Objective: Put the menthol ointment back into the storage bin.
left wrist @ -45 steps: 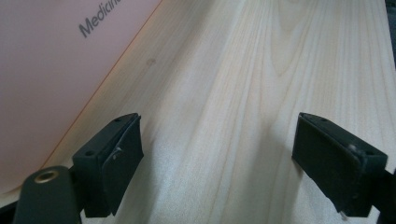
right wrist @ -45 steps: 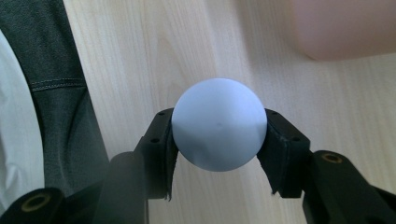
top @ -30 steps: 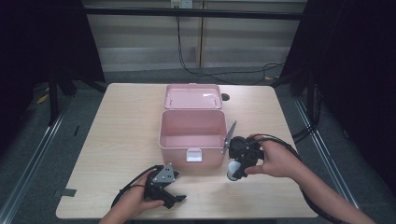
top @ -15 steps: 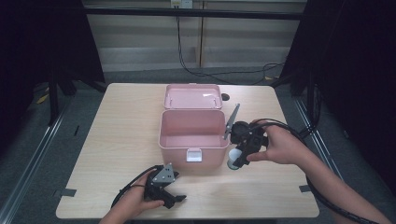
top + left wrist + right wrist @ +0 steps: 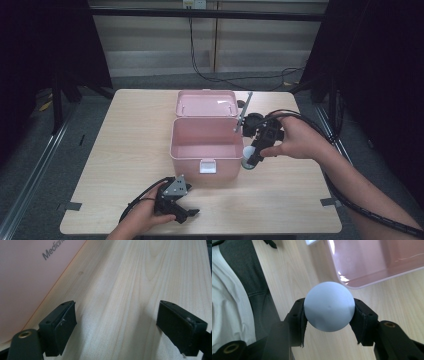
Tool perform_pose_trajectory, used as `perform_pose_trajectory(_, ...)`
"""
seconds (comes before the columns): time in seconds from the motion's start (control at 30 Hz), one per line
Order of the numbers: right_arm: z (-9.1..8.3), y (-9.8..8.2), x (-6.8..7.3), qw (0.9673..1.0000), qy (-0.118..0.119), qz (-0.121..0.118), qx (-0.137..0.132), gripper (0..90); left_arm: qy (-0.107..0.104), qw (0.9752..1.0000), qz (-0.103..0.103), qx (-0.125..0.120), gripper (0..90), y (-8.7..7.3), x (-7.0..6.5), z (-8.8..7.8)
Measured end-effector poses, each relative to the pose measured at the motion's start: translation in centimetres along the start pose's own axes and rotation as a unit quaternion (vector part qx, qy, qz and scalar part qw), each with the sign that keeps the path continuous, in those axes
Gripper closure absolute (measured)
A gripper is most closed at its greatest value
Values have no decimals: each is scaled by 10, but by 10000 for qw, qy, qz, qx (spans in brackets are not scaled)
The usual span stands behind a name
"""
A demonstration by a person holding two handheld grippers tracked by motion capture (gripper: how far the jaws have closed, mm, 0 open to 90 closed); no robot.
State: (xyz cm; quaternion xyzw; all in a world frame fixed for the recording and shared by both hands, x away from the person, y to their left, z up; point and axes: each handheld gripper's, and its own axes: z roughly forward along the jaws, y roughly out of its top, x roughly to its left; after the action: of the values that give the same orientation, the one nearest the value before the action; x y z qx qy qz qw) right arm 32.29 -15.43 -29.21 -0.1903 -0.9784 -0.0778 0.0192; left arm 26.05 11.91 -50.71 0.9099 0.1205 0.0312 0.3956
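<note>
Raised since the earlier frame, the right tongs (image 5: 248, 161) now hang beside the pink box's (image 5: 204, 142) right wall, which suggests the ball goes inside next. Left tongs (image 5: 117, 327): jaws wide apart, empty, resting on the table (image 5: 125, 135). Right tongs: jaws clamped on a pale blue ball (image 5: 329, 306), box rim just ahead.

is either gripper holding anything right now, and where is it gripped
The right gripper holds a pale blue ball, its jaws pressed on the ball's two opposite sides, beside the open pink box. The left gripper is open on bare table, holding nothing.
</note>
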Motion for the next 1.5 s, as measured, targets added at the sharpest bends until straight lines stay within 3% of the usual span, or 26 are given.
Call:
perform_pose_trajectory(0.37, -8, 20, -12, 9997, -28, 223, 112, 503, -1, 10000, -4, -5, 154, 0, 0, 0)
perform_pose_trajectory(0.7, -6, 40, -29, 9960, 16, 890, 60, 503, -5, 10000, -24, 2, 154, 0, 0, 0)
perform_pose_trajectory(1.03, 6, 56, -50, 9864, -96, 1622, 259, 503, -10, 10000, -35, -7, 155, 0, -1, 0)
perform_pose_trajectory(1.23, 13, 62, -59, 9742, -108, 2222, 371, 504, -3, 10000, -18, -5, 154, -1, -1, 0)
perform_pose_trajectory(1.47, 18, 64, -69, 9676, -133, 2508, 259, 504, -3, 10000, -18, -4, 154, -1, -1, 0)
perform_pose_trajectory(1.5, 18, 65, -70, 9654, -116, 2591, 254, 504, 1, 10000, -20, -4, 154, -1, -1, 0)
